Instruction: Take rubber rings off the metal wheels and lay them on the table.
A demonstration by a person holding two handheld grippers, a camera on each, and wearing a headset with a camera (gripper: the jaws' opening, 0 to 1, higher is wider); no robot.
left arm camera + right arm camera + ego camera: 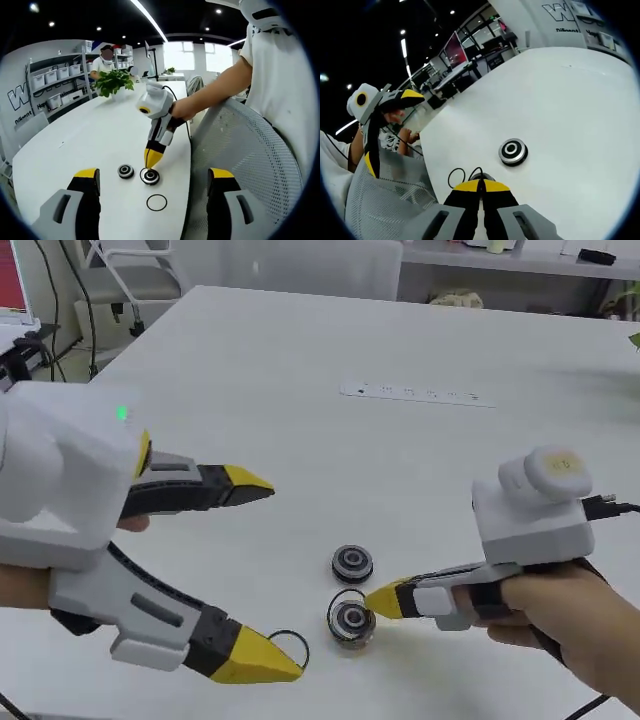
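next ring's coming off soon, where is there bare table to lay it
Bare table runs between the far wheel and the power strip. Crowded by the near wheel: the right tool, a loose rubber ring, the left tool.

Large white tabletop [300, 350], with a white power strip [415, 393] lying flat toward its far side. Beyond the far edge stand a white-framed chair [135, 275] and a shelf [520, 258] carrying small items. A red-lit screen [12, 280] sits at the left margin.

Left gripper view:
- Dark ceiling with one long light strip [150, 20] and recessed spotlights [51, 23].
- Bright windows [192, 56] at the far end.
- Open shelving [52, 80] stocked with white bins, against a lettered wall [17, 97].
- Potted plant [114, 81] at the tabletop's far end.
- Grey mesh chair back [240, 150] beside the tabletop edge.
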